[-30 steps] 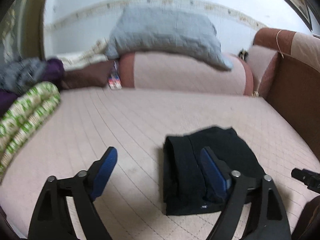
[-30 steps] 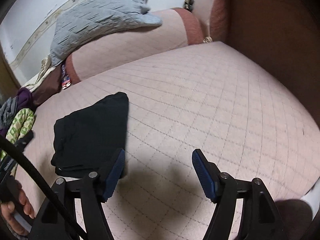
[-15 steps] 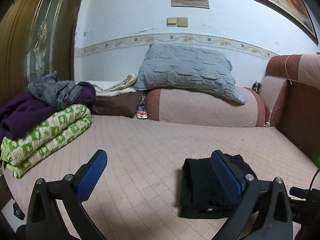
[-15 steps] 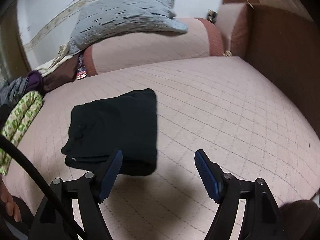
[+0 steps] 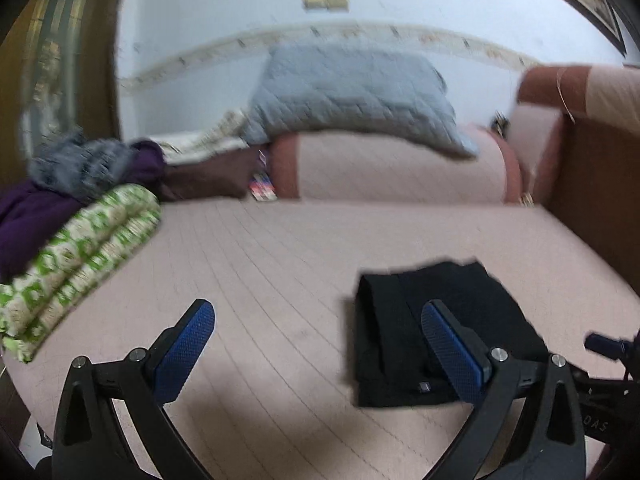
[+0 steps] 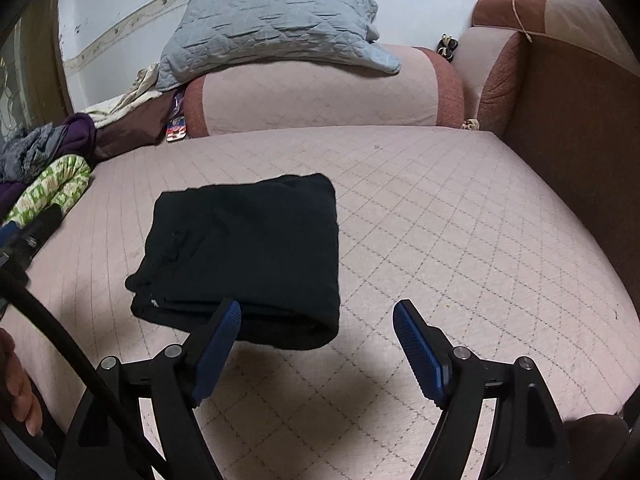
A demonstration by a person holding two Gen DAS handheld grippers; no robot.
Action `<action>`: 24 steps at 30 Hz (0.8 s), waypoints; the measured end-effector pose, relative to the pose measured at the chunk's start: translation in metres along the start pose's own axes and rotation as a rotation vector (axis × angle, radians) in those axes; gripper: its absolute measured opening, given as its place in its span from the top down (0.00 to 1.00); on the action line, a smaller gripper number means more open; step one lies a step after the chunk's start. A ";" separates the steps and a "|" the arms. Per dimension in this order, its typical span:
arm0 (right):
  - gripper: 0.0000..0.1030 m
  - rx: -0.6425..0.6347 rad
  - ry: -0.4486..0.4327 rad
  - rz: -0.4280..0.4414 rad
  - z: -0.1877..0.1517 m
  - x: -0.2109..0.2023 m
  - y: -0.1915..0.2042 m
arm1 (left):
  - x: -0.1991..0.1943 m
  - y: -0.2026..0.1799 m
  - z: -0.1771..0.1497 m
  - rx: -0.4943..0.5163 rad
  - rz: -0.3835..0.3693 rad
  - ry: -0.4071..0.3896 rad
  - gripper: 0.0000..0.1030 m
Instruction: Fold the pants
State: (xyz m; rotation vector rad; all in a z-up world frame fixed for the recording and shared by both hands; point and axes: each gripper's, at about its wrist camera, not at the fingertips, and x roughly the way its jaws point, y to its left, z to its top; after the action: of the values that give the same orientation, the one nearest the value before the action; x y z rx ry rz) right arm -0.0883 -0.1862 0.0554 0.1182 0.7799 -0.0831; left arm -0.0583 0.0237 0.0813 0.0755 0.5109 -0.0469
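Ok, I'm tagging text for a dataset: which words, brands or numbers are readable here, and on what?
"DAS": pale letters on the black gear at the lower right edge of the left wrist view, possibly cut off.
Small tag on the black pants: too small to read.
Colourful packet by the bolster: print blurred, unreadable.

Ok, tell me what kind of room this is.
Most likely a living room or bedroom in a home. A wide sofa bed with a quilted pink cover and a bolster fills the view, a grey pillow lies on the bolster, and folded bedding is stacked at the side.
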 end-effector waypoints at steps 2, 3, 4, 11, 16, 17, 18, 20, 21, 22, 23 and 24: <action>0.19 -0.013 0.002 -0.003 -0.001 0.001 0.003 | 0.009 -0.002 -0.004 0.000 -0.035 0.061 0.00; 0.19 -0.017 0.002 -0.005 -0.002 0.001 0.004 | 0.013 -0.002 -0.006 -0.008 -0.050 0.084 0.00; 0.19 -0.019 0.003 -0.005 -0.002 0.002 0.005 | 0.016 -0.002 -0.007 -0.016 -0.064 0.110 0.00; 0.19 -0.036 0.015 0.000 -0.005 0.003 0.010 | 0.029 0.003 -0.014 -0.079 -0.120 0.200 0.00; 0.19 -0.044 0.029 0.000 -0.006 0.006 0.013 | 0.032 0.002 -0.016 -0.085 -0.129 0.227 0.00; 0.19 -0.046 0.030 -0.001 -0.006 0.006 0.013 | 0.032 0.002 -0.016 -0.083 -0.129 0.229 0.00; 0.19 -0.049 0.032 -0.002 -0.007 0.007 0.014 | 0.033 0.002 -0.016 -0.081 -0.130 0.230 0.00; 0.19 -0.055 0.035 -0.002 -0.008 0.007 0.016 | 0.033 0.001 -0.016 -0.077 -0.131 0.231 0.00; 0.19 -0.058 0.038 -0.001 -0.008 0.008 0.017 | 0.033 0.001 -0.016 -0.076 -0.132 0.232 0.00; 0.18 -0.060 0.039 0.000 -0.008 0.008 0.018 | 0.033 0.001 -0.016 -0.075 -0.132 0.232 0.00; 0.18 -0.063 0.042 0.000 -0.009 0.009 0.018 | 0.033 0.001 -0.016 -0.077 -0.134 0.232 0.00; 0.18 -0.066 0.045 0.001 -0.009 0.009 0.019 | 0.033 0.002 -0.015 -0.077 -0.137 0.234 0.00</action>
State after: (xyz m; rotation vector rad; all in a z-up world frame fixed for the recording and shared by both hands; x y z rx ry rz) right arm -0.0859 -0.1664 0.0437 0.0580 0.8267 -0.0543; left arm -0.0366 0.0257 0.0516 -0.0300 0.7508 -0.1535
